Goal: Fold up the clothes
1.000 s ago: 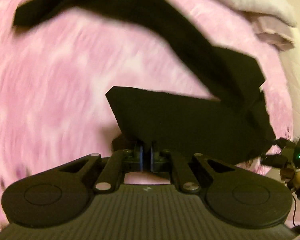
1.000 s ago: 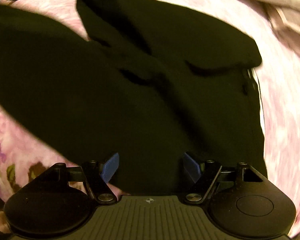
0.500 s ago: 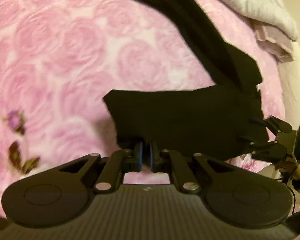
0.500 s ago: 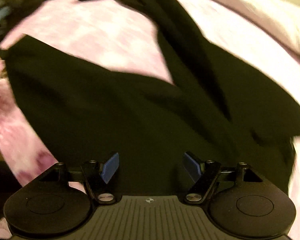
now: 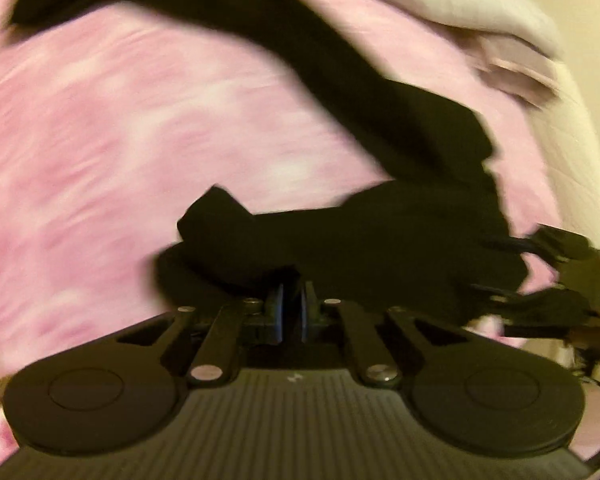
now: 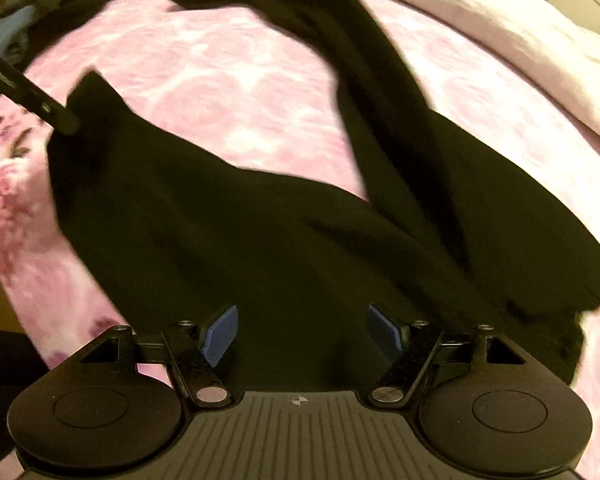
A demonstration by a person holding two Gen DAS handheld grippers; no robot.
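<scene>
Black garment spread on pink bedspread, long leg trailing to 11 o'clock. Left gripper clenched on corner; right gripper released above cloth. Corner to be kept taut, edges aligned.

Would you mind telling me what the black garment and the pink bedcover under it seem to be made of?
The black garment looks like a soft matte knit, perhaps cotton jersey: it drapes limply, creases in folds and gives no shine. The pink bedcover seems a plush, fleecy fabric with a raised rose pattern and a faint sheen; motion blur leaves the exact fibre open.
</scene>
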